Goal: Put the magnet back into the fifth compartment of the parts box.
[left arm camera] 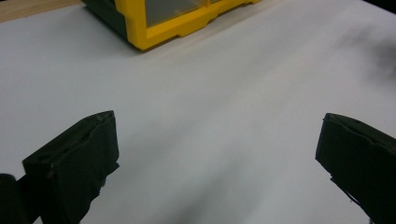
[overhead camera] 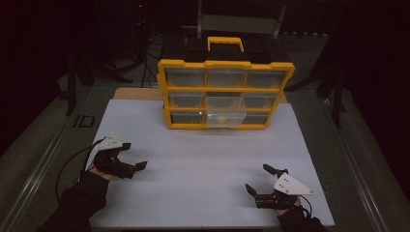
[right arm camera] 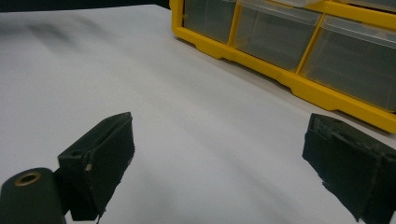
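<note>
A yellow organiser cabinet [overhead camera: 225, 65] with clear drawers stands upright at the back middle of the white table [overhead camera: 203, 164]. One drawer [overhead camera: 226, 116] in its lower middle is pulled out, and a small yellow item lies in it. My left gripper [overhead camera: 135, 155] rests open near the table's left edge, holding nothing. My right gripper [overhead camera: 257, 178] is open near the front right, also with nothing between its jaws. In the left gripper view the open left gripper [left arm camera: 217, 135] faces bare table, with the cabinet's corner [left arm camera: 154, 23] far ahead. In the right gripper view the open right gripper [right arm camera: 219, 140] points toward the cabinet's drawers [right arm camera: 275, 42].
A black carry case with a yellow handle [overhead camera: 225, 42] sits on top of the cabinet. Dark floor and stand legs surround the table. A wide stretch of bare white surface lies between both grippers and the cabinet.
</note>
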Demonstrator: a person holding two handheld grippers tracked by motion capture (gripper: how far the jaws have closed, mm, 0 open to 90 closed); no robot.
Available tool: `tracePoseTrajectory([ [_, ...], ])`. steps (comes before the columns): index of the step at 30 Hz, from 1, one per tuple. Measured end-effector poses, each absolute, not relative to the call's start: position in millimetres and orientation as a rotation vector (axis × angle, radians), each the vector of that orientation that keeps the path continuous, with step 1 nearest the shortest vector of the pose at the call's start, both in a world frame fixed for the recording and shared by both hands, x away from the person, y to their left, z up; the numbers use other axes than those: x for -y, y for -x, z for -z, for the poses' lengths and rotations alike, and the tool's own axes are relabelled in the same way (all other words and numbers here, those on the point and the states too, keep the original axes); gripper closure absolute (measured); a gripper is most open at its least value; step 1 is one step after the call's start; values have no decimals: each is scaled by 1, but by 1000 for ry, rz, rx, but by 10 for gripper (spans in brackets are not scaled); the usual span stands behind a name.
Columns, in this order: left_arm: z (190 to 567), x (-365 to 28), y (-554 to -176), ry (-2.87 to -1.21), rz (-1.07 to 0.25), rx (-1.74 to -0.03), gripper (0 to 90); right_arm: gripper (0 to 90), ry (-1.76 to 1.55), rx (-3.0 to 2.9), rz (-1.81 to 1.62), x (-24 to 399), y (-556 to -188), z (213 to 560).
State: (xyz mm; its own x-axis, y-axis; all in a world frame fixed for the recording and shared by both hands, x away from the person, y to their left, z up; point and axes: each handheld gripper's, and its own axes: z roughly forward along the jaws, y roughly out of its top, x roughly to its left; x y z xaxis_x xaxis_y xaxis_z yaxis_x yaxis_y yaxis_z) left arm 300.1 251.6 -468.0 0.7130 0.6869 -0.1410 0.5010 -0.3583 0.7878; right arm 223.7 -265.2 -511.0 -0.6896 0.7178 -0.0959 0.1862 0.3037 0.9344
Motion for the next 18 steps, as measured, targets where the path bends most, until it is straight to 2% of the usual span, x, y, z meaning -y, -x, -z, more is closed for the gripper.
tracePoseTrajectory([
  [18, 491, -257, -272, -1986, -321, -946, 2, 89, -802, -2074, -1378, 264, -224, 511],
])
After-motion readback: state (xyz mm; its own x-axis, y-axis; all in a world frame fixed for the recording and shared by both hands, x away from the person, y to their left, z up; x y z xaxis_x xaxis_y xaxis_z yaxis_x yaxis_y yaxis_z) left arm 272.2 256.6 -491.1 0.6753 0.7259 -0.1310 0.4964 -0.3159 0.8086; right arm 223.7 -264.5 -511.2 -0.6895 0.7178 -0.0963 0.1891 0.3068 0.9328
